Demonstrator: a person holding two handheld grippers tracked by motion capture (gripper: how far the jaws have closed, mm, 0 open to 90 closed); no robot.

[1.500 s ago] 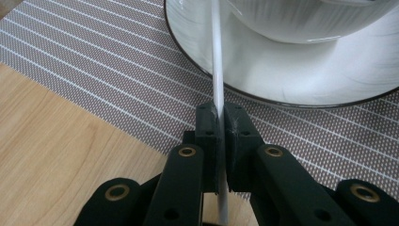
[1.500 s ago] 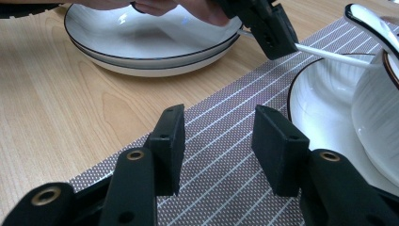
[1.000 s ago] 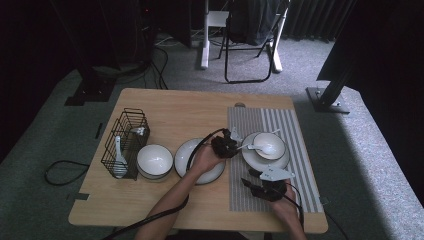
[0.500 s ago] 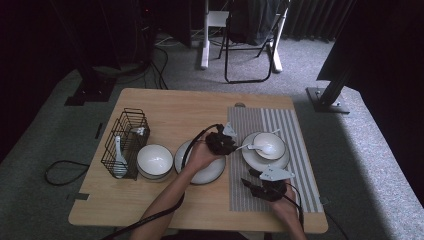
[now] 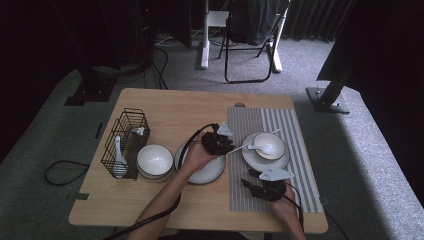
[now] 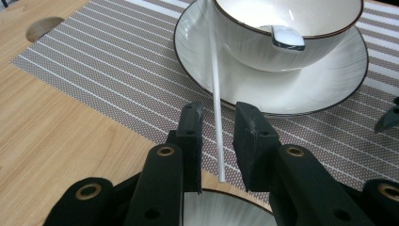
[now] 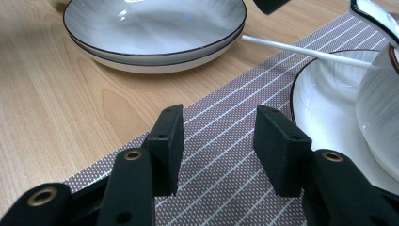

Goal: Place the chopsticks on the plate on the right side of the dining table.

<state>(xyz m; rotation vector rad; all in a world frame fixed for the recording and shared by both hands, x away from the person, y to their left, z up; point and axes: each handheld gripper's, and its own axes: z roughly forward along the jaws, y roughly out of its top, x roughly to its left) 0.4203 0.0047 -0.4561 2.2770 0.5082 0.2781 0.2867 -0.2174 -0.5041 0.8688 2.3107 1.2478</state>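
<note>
Left gripper (image 6: 217, 123) jaws have just been opening: the white long-handled ceramic spoon (image 6: 217, 101) sits in the gap between the pads, neither pad pressing it, so I read this as a release. Since a second ago the left hand has drawn back a little from the setting, now over the near rim of the wide shallow white plate with a dark rim (image 5: 209, 171). Spoon's scoop end rests inside the small white dark-rimmed bowl (image 5: 269, 145), which stands on the white saucer (image 5: 256, 159); the handle leans out over the rim toward the left gripper. Judgement: placement done, left should back off along the handle. Right gripper (image 7: 217, 149) parked, jaws apart, nothing between. Surface: light wooden table (image 5: 175, 110) with grey striped placemat (image 5: 295, 130); black wire rack (image 5: 125, 142) and second white bowl (image 5: 154, 159) at left. Room: dim, grey carpet, folding chair (image 5: 250, 40) beyond.
</note>
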